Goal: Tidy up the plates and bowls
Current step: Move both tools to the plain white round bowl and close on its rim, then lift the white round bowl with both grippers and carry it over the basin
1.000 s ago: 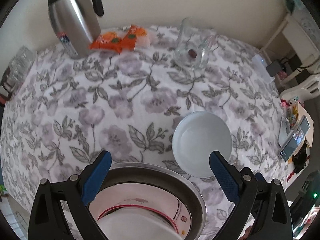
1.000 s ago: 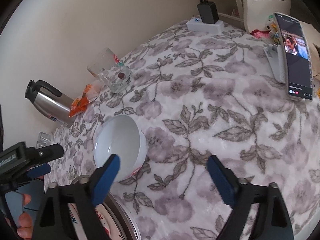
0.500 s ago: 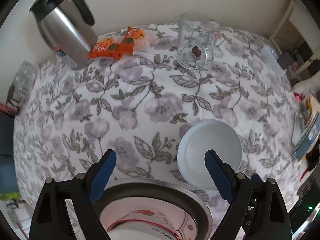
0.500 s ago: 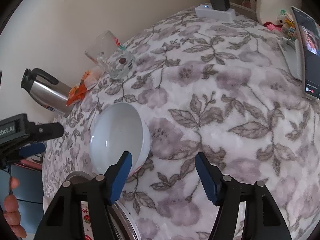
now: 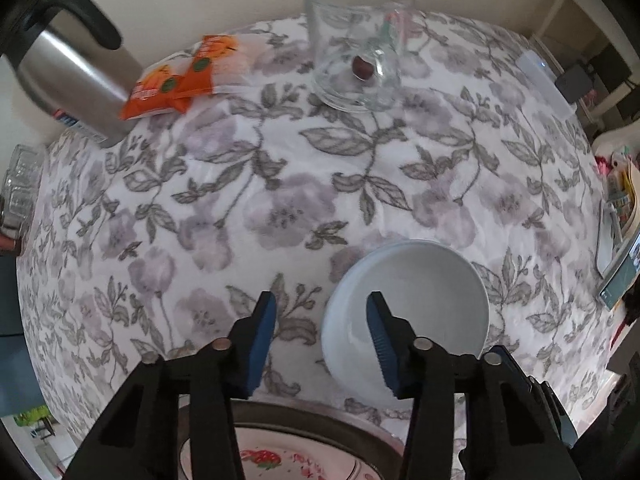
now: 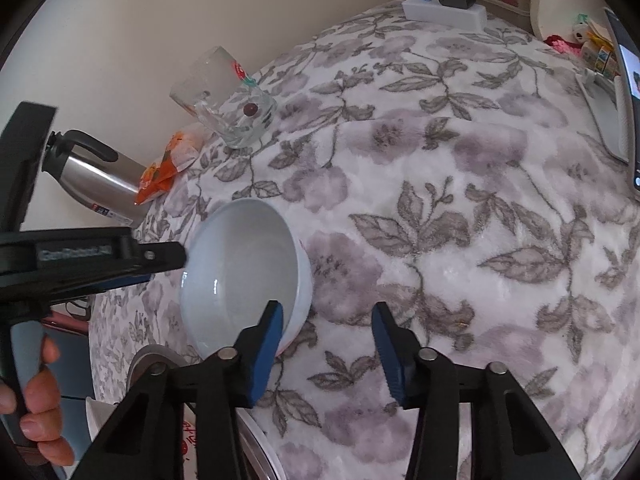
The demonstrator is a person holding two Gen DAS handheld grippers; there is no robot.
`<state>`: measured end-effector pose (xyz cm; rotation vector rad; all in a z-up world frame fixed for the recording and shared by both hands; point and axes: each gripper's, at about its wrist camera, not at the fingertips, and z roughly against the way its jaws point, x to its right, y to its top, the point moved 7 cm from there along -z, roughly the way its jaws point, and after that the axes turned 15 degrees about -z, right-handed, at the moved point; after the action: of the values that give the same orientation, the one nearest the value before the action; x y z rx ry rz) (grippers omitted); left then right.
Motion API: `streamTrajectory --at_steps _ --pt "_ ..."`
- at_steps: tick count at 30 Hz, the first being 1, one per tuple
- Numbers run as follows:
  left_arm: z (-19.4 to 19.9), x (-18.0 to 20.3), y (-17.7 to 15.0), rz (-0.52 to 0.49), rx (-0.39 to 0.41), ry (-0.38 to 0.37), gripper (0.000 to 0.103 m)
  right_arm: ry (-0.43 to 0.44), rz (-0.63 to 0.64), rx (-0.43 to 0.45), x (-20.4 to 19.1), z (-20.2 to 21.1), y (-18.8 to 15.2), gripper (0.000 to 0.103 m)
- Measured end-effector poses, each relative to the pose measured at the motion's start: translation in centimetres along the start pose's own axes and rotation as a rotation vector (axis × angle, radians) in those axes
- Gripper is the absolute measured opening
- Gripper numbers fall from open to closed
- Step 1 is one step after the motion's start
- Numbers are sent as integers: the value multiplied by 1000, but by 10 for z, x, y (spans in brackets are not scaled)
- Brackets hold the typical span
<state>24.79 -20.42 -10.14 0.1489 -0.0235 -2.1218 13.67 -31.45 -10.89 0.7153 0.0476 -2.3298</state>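
Note:
A white bowl (image 5: 416, 304) stands on the flowered tablecloth (image 5: 280, 184). My left gripper (image 5: 321, 300) points down over the bowl's left rim, one blue pad inside the bowl and the other over the cloth. Its jaws are closing, and neither pad touches the rim. My right gripper (image 6: 327, 307) straddles the bowl's (image 6: 240, 272) right rim the same way, jaws closing without contact. The left gripper (image 6: 160, 268) shows at the bowl's far side there, held by a hand (image 6: 36, 404). A metal dish (image 5: 320, 416) holding a strawberry-patterned plate (image 5: 280, 460) lies below the grippers.
At the back stand a steel thermos (image 5: 68, 76), orange snack packets (image 5: 180, 80) and a glass mug (image 5: 360, 48) with a dark red item inside. A phone on a stand (image 6: 628, 120) is at the right. A white power strip (image 6: 444, 12) lies at the far edge.
Both grippers have come down toward the white bowl and narrowed their jaws a good deal. The left one moved forward off the metal dish, so the bowl's rim now lies between its pads.

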Motion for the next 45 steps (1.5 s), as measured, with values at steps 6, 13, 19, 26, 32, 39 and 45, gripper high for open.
streamTrajectory --at_steps 6,13,19,26,32,39,45 --pt "-12 8 4 -17 -14 5 35 22 6 -16 -4 -5 -1 24" --pt "-17 12 7 -5 -21 -26 27 19 15 -25 -3 -7 -1 13" --pt "-17 20 8 -30 -18 -52 20 14 3 -52 2 -15 -4 10" --pt "-16 20 7 -27 -11 -48 19 21 7 -55 0 -14 -5 10" --pt "-17 22 10 -19 3 -58 19 27 -4 -68 1 -14 -6 10" --pt "-7 24 7 -18 14 -74 19 38 -11 -72 3 -10 -6 10" --pt "5 24 7 -9 33 -86 19 37 14 -56 -1 0 -6 10"
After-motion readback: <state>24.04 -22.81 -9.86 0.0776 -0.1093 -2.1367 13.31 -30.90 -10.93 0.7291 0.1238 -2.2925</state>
